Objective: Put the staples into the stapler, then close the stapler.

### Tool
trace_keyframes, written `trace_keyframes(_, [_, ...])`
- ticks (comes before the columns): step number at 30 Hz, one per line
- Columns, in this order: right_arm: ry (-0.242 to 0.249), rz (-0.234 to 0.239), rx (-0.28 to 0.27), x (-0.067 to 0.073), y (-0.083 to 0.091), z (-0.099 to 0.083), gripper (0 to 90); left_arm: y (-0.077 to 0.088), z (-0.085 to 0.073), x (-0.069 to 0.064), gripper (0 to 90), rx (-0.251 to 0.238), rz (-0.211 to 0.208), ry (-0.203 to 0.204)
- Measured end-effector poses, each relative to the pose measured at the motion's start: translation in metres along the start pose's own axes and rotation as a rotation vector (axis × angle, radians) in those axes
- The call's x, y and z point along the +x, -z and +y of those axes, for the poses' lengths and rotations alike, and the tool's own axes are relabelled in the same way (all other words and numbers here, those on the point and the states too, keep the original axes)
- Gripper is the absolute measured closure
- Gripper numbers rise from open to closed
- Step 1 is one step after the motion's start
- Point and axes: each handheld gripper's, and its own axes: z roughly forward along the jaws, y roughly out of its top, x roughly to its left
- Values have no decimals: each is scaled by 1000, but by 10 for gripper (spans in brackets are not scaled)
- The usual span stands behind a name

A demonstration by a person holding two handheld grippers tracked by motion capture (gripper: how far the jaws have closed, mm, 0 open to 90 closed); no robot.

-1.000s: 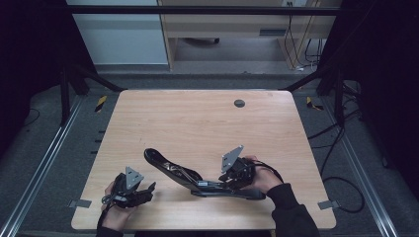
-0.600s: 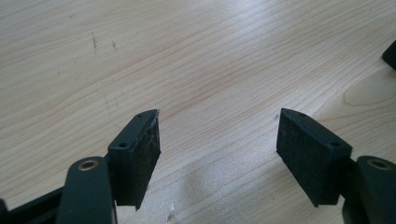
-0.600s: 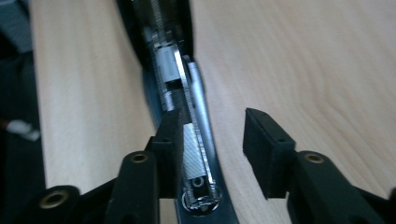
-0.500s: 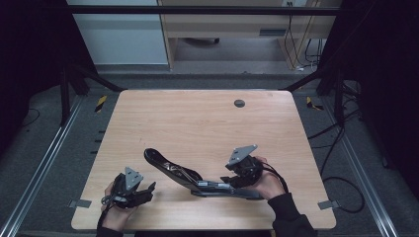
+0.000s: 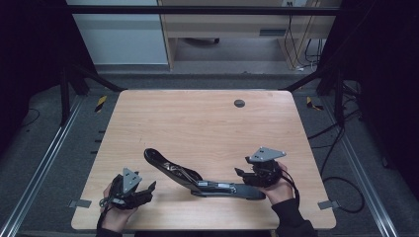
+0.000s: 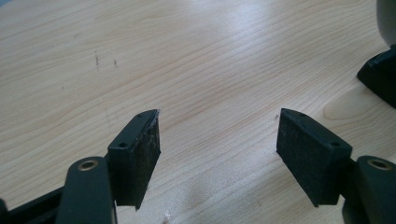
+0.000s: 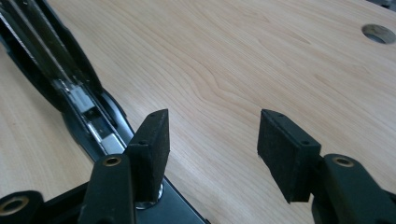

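The right gripper [image 5: 245, 174], held in a person's right hand [image 5: 279, 186] near the table's front right corner, has its two black jaws spread wide with nothing between them; they have just been opening. In the right gripper view [image 7: 211, 140], bare wood shows in the gap between the foam pads [image 7: 154, 140]. The left-hand jaw in that view stands just above the flat black base of a large opened stapler [image 7: 79, 102]; whether the pad touches the base cannot be told.

The left gripper [image 5: 148, 190], in the left hand [image 5: 116, 210] near the front left corner, is also wide open and holds nothing. In the left gripper view [image 6: 217, 140], its pads frame only pale wood grain, with a dark block, unclear what it is, and a grey rounded shape at the right edge.

The stapler [image 5: 197, 177] lies on the wooden table [image 5: 197, 123] between the two grippers, near the front edge. It is folded open: its black base runs flat toward the right gripper, and its top arm rises at a slant toward the left, ending in a rounded tip. A metal channel shows along the inside of the opened halves.

Farther back, a small round grommet hole [image 5: 239, 103] sits in the table near its far edge, also seen in the right gripper view's upper right corner [image 7: 379, 33]. Beyond the table are dark frame rails, cables on the floor and a pale desk.
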Motion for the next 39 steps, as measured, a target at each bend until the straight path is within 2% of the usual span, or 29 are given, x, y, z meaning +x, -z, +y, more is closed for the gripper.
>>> trace_keyframes(1, [-7,-10,12,0,0,-1,434,2,0,0,294,-6,-2,2])
trace_keyframes(4, [-23,-40,-10,-1,2,-10,426,6,0,0,294,-32,-8,9])
trace_keyframes(6, [-24,-60,4,-1,4,-15,422,7,1,0,293,-45,-12,15])
trace_keyframes(11, [-64,-88,-8,-6,14,-33,421,10,2,1,292,-72,-19,28])
trace_keyframes(15, [-81,-99,-6,-7,20,-46,421,13,3,2,290,-91,-35,50])
trace_keyframes(18, [-76,-110,6,-8,24,-56,421,15,3,1,287,-102,-40,54])
trace_keyframes(21, [-106,-118,11,-9,28,-61,430,17,4,1,282,-119,-47,54])
trace_keyframes(23, [-102,-129,6,-10,29,-64,436,19,5,0,278,-129,-50,57])
trace_keyframes(26, [-136,-137,2,-10,33,-67,455,24,6,0,272,-155,-52,61])
trace_keyframes(29, [-146,-144,-9,-9,36,-73,467,29,7,0,266,-180,-55,75])
trace_keyframes(34, [-155,-135,1,-6,39,-82,495,36,10,-1,258,-211,-71,93])
trace_keyframes(37, [-120,-139,-9,-5,40,-85,512,41,13,-3,254,-228,-82,96])
trace_keyframes(39, [-124,-139,-11,-5,40,-86,512,43,15,-5,251,-240,-88,95])
